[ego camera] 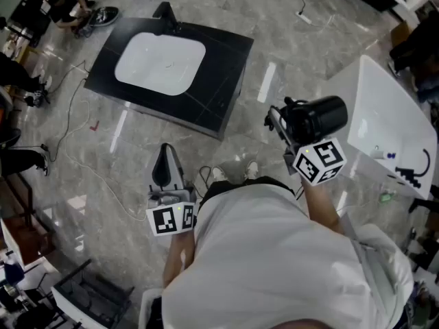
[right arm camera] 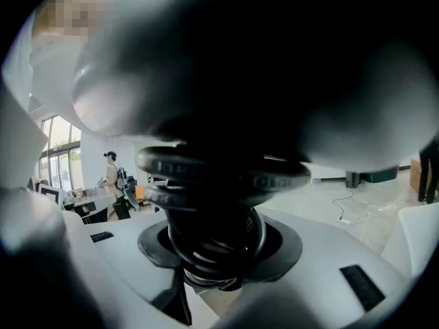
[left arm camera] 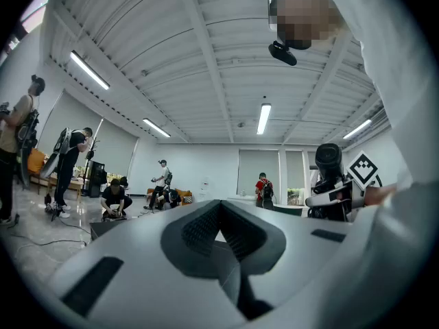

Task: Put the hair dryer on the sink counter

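Observation:
The black hair dryer (ego camera: 319,117) is held in my right gripper (ego camera: 287,127), raised at the right of the head view. In the right gripper view its dark body (right arm camera: 226,101) fills the picture, and the jaws of the right gripper (right arm camera: 216,252) are shut on the handle, where a black cord is coiled. The sink counter (ego camera: 219,81) is black with a white basin and stands on the floor ahead, up and to the left. My left gripper (ego camera: 163,160) hangs low at the left, shut and holding nothing; its pads (left arm camera: 206,228) meet. The left gripper view also catches the dryer (left arm camera: 328,164).
A white basin unit (ego camera: 384,125) stands to the right, close to the dryer. Cables (ego camera: 75,132) trail over the grey marble floor. People sit at the top left (ego camera: 68,5). A black crate (ego camera: 89,297) lies at the lower left. Several people (left arm camera: 113,197) stand in the room.

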Demonstrator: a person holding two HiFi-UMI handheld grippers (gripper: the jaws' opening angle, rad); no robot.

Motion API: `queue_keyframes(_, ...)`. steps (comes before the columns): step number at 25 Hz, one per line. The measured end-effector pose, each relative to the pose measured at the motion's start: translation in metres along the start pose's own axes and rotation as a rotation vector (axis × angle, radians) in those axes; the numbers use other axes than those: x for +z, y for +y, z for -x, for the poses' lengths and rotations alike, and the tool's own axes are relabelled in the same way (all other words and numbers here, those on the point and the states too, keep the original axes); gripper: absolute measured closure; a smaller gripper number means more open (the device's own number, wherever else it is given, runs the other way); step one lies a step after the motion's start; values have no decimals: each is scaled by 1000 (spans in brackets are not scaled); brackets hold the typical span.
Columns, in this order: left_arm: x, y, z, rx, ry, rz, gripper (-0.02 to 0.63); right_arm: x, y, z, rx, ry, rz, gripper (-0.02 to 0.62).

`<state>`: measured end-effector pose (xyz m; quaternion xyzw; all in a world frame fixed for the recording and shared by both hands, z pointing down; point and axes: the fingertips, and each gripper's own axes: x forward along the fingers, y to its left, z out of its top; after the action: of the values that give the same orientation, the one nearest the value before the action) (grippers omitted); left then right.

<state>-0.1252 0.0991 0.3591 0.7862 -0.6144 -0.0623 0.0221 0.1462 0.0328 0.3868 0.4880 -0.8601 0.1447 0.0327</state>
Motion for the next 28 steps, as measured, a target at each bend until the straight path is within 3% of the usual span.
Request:
queue_keyframes(9, -1, -4, 10, 2, -8, 4, 604, 9, 9, 11, 35, -29, -52, 388)
queue_keyframes(28, -12, -26, 8, 51, 21, 6, 604, 10, -2, 14, 113, -15, -8, 388)
